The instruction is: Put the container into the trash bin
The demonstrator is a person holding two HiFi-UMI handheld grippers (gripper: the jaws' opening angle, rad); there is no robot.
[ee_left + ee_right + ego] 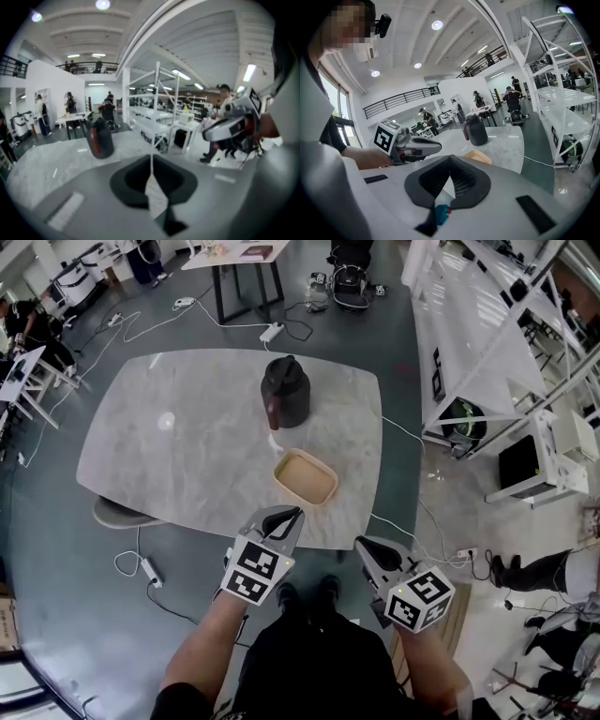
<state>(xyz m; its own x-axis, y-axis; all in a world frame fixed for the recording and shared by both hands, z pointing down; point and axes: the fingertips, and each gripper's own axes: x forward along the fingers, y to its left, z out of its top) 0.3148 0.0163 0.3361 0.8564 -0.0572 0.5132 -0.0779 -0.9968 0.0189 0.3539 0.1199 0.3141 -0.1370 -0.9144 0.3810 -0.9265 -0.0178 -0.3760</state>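
Marble table (187, 446), container (305, 476) on it; dark floor (66, 559), cables (148, 570), shelving (469, 315).

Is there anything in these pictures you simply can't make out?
Inside of the trash bin: in the head view its dark top hides it; the gripper views show only its side.
Container: mostly hidden behind the right gripper in its own view; absent from the left gripper view.
Small white thing beside the bin: head view, too small to name.
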